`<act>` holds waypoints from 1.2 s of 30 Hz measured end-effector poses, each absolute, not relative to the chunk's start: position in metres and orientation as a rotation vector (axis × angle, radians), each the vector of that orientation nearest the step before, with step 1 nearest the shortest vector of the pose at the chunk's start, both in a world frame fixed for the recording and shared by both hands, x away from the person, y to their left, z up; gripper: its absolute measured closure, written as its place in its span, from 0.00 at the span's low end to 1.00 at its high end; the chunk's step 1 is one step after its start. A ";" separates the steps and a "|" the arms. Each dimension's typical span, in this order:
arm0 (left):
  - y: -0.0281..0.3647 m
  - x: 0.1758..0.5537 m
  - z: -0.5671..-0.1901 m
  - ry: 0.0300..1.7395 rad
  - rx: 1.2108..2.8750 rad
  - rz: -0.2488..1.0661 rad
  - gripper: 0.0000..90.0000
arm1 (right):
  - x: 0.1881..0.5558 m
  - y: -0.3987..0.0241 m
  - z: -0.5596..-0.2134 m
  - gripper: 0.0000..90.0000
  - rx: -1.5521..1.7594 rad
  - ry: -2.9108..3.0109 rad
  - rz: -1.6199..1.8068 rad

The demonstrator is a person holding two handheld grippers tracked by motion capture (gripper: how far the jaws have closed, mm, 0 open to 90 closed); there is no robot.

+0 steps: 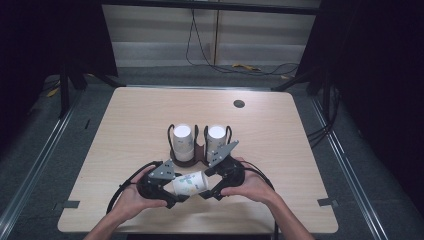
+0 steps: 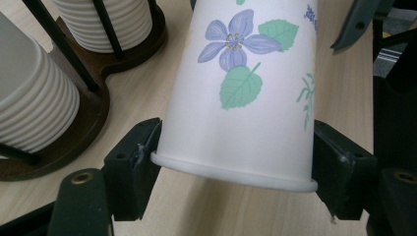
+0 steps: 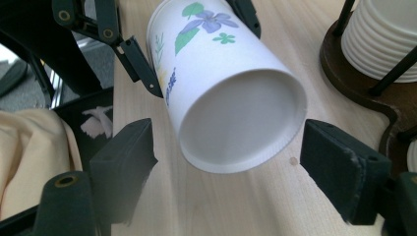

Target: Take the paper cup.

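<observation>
A white paper cup point(image 1: 190, 183) printed with purple flowers and green leaves lies on its side just above the table's front part, between my two grippers. My left gripper point(image 1: 172, 190) is shut on its rim end; in the left gripper view both pads point(image 2: 140, 155) press on the cup point(image 2: 246, 113) just above the rolled rim. My right gripper point(image 1: 206, 188) faces the cup's base. In the right gripper view its jaws stand open on either side of the base point(image 3: 241, 123), the left pad point(image 3: 125, 152) clearly apart from it.
Behind the grippers a dark wooden rack point(image 1: 196, 156) with wire loops holds two stacks of white cups point(image 1: 183, 140) point(image 1: 216, 137). The pale wooden table point(image 1: 125, 130) has a dark round hole point(image 1: 239, 103) at the back right. Cables trail on the floor beyond.
</observation>
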State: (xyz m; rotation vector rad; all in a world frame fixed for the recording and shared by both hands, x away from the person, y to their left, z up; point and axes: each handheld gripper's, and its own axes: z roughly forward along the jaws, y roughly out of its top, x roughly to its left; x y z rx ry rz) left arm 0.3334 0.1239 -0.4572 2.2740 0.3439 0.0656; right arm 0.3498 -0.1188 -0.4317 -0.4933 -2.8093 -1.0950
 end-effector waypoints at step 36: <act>0.110 0.327 -0.462 0.228 2.379 0.081 0.25 | 0.348 -0.102 -0.436 0.40 -0.297 -2.881 -0.863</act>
